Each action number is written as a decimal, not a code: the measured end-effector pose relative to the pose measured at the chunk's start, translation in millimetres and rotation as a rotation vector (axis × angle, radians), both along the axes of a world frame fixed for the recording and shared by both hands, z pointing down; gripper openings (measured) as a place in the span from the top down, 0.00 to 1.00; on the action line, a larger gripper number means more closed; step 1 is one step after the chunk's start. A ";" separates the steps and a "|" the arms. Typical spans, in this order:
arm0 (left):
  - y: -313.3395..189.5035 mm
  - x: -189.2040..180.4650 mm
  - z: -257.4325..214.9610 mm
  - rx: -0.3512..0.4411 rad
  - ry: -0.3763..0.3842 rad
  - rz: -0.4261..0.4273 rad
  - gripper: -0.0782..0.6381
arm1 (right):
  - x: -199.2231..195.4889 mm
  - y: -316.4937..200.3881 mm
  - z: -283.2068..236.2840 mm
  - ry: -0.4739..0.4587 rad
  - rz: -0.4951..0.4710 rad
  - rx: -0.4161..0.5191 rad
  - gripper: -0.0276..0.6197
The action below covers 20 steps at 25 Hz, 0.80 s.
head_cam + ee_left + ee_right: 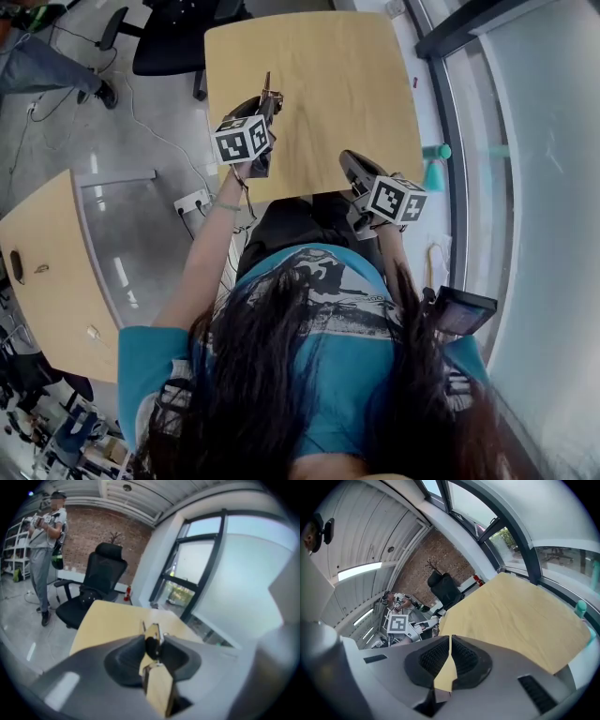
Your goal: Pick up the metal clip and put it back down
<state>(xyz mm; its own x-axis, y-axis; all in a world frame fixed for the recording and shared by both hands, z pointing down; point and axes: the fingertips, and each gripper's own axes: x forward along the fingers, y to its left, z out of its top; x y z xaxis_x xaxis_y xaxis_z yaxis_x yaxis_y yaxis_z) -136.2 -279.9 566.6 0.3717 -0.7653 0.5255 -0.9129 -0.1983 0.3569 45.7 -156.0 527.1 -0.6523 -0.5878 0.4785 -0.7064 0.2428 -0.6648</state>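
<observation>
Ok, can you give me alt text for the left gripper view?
The left tool is shut on the metal clip, with a light wooden table beyond it. Past the table stand a black office chair and a person by a brick wall. Windows fill the right side.

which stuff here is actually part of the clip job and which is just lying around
Part of the job:
- metal clip, pinched in the left gripper
- table it goes back onto

Just lying about:
- right gripper, shut on nothing
- black office chair
- teal object by the window
- floor socket
- second table
</observation>
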 end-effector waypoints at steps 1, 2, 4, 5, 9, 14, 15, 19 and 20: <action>-5.6 0.5 9.6 -0.006 -0.036 0.009 0.77 | 4.2 0.9 2.5 0.004 0.012 -0.005 0.92; -10.6 1.4 18.4 -0.010 -0.070 0.017 0.77 | 8.3 1.1 4.3 0.007 0.023 -0.009 0.92; -18.1 3.9 33.9 -0.016 -0.139 0.029 0.77 | 15.1 0.5 6.2 0.011 0.038 -0.013 0.92; -20.7 4.9 41.4 -0.022 -0.175 0.037 0.77 | 16.7 -0.1 6.7 0.013 0.041 -0.015 0.92; -23.3 7.1 68.4 -0.056 -0.302 0.081 0.77 | 12.6 -3.0 6.5 0.016 0.038 -0.021 0.92; -18.6 17.3 89.5 -0.084 -0.396 0.147 0.77 | 12.4 -8.8 5.9 0.019 0.030 -0.019 0.92; -16.5 18.9 94.1 -0.092 -0.410 0.155 0.77 | 13.9 -9.4 5.8 0.020 0.030 -0.020 0.92; -10.2 18.0 103.8 -0.093 -0.461 0.143 0.76 | 16.9 -10.9 4.9 0.024 0.034 -0.021 0.92; -10.3 17.9 105.3 -0.087 -0.487 0.138 0.76 | 17.5 -11.3 4.6 0.024 0.035 -0.021 0.92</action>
<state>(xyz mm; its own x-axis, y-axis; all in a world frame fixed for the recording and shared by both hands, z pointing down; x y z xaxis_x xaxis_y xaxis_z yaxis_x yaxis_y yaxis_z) -118.4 -290.2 671.9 0.1628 -0.6721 0.7223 -0.9447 -0.3174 -0.0824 63.2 -167.3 531.8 -0.6198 -0.5994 0.5066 -0.7302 0.2039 -0.6521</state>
